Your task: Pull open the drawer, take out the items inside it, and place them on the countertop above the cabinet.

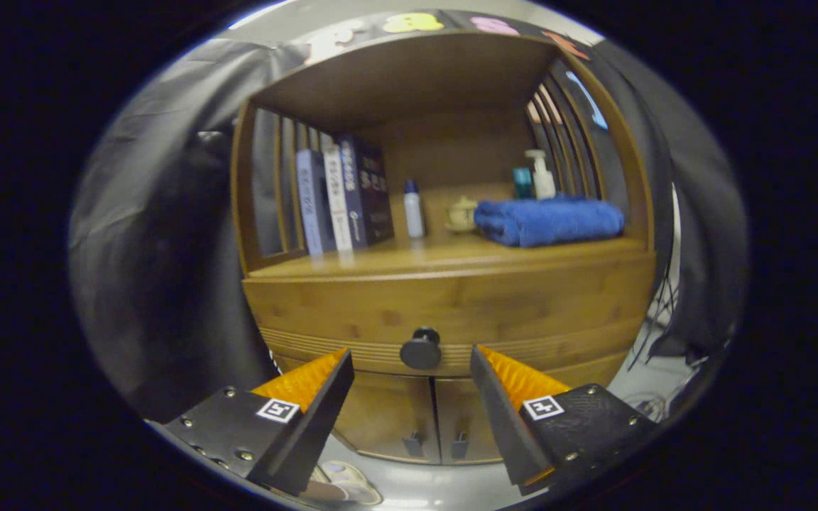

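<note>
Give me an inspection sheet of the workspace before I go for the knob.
Surface: countertop above the drawer, wood, partly taken up.
Job's things: drawer shut; its knob sits just ahead, between the fingers, untouched. Contents hidden.
Clutter: books upright at one end, small bottle, little pot, folded blue towel, pump bottle and teal container behind it.
Gripper: gripper open, fingers either side of the knob, holding nothing.
Cables: loose wires beside the cabinet.
Surroundings: two lower doors shut; a shoe below the fingers.
</note>
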The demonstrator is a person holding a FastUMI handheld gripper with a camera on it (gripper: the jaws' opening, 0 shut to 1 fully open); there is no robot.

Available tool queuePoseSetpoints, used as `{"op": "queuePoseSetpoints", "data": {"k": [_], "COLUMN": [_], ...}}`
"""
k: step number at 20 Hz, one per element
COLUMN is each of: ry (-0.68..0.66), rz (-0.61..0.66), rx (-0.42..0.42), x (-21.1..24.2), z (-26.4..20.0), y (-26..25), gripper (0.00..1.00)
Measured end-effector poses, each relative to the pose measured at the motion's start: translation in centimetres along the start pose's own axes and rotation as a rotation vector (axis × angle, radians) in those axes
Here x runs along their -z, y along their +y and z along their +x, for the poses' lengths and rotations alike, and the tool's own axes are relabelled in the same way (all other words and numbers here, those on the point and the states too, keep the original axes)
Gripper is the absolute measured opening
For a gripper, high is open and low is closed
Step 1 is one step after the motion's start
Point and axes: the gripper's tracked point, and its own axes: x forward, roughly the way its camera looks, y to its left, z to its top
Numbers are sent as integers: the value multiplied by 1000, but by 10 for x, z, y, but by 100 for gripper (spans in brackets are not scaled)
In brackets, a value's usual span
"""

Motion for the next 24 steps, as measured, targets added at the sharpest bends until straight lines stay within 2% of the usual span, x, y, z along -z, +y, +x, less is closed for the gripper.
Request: {"op": "queuePoseSetpoints", "data": {"k": [2,5,6,8,10,14,15,17,18,24], "ry": [16,11,-2,-7,-1,51,66,73,84,80], "rz": [25,9,0,-32,-68,-37,-38,-54,-58,-82], "rx": [29,33,20,8,40,67,66,52,55,63], "x": [8,9,5,3,2,4,6,5,7,17], "z": [27,52,59,62,65,61,65,62,62,26], "y": [-7,-5,1,10,9,9,9,10,8,11], "gripper": [93,84,84,64,44,39,33,32,27,27]}}
